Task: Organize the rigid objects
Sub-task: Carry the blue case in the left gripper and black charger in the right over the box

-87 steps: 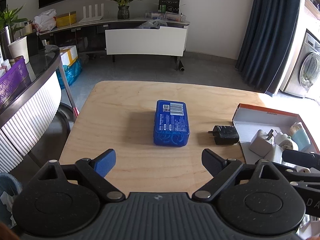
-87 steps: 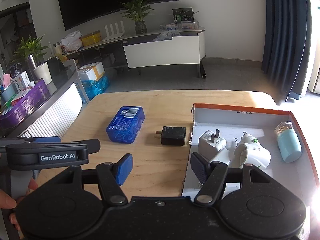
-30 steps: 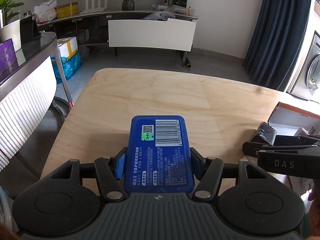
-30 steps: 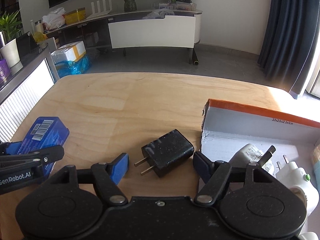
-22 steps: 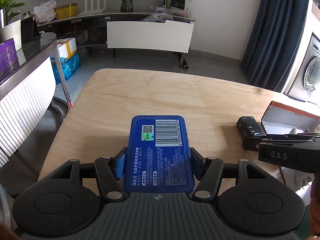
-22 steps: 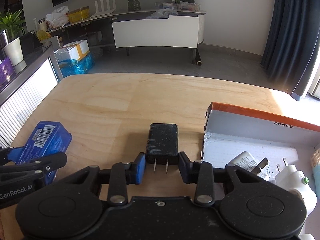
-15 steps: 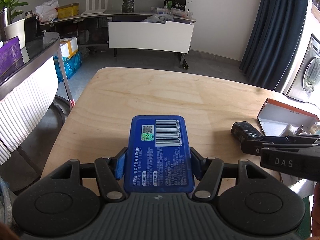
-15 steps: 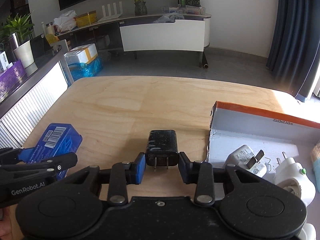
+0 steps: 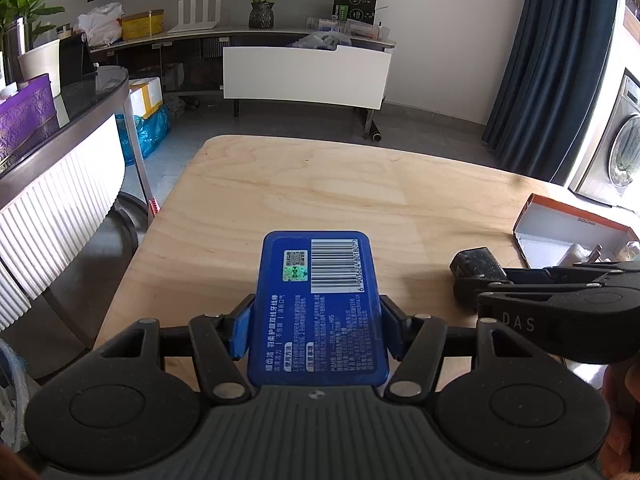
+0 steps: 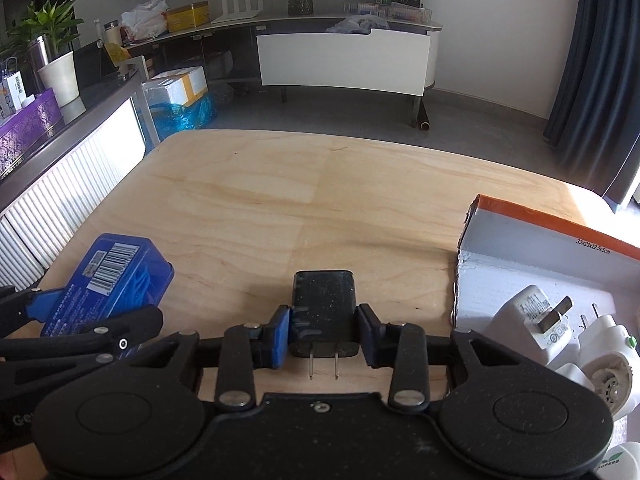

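Note:
A flat blue box point(image 9: 318, 304) with a barcode on top is clamped between the blue pads of my left gripper point(image 9: 316, 326), held above the wooden table point(image 9: 304, 200). The same blue box point(image 10: 108, 276) shows at the lower left of the right wrist view. My right gripper point(image 10: 323, 336) is shut on a black plug adapter point(image 10: 323, 300), its two metal prongs pointing back at the camera. That black adapter point(image 9: 476, 270) appears at the right of the left wrist view, in front of the other tool's black body. An orange-edged cardboard box point(image 10: 560, 240) stands at the right.
Inside the cardboard box lie a white plug adapter point(image 10: 528, 316) and a round white plug point(image 10: 604, 360). A white-fronted counter point(image 9: 52, 200) runs along the table's left side. A low white TV bench point(image 10: 344, 60) stands across the floor beyond the far edge.
My right gripper closed on the black adapter, turned it prongs-back and lifted it a little off the table. The left gripper kept its hold on the blue box and stayed put.

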Demonstrator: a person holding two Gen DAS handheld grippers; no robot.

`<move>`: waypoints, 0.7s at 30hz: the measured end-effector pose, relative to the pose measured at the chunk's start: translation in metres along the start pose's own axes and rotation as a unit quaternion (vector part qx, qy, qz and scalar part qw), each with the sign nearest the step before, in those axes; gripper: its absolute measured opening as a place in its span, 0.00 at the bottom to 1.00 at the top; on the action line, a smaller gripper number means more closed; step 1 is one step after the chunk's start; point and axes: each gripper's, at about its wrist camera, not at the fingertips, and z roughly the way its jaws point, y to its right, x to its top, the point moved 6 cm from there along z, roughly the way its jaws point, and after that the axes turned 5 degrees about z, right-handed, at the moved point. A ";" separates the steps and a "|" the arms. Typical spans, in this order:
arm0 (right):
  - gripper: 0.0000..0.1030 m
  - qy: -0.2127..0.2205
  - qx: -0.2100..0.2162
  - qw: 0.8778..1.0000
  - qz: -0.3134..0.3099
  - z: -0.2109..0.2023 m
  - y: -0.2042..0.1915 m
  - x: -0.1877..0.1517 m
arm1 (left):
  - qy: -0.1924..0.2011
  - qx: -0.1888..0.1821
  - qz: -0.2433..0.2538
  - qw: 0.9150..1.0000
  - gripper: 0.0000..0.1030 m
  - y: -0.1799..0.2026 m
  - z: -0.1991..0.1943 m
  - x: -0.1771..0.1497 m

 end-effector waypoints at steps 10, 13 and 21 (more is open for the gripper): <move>0.43 0.025 0.025 0.999 -0.003 -0.045 -0.017 0.005 | 0.019 0.007 -0.010 1.000 0.61 -0.002 -0.029 0.008; 0.43 0.028 0.030 0.999 0.001 -0.059 -0.020 0.003 | 0.026 0.011 -0.009 1.000 0.61 0.001 -0.043 0.009; 0.43 0.047 0.033 0.998 0.004 -0.102 -0.023 -0.008 | 0.042 0.012 -0.010 0.999 0.61 0.007 -0.077 0.004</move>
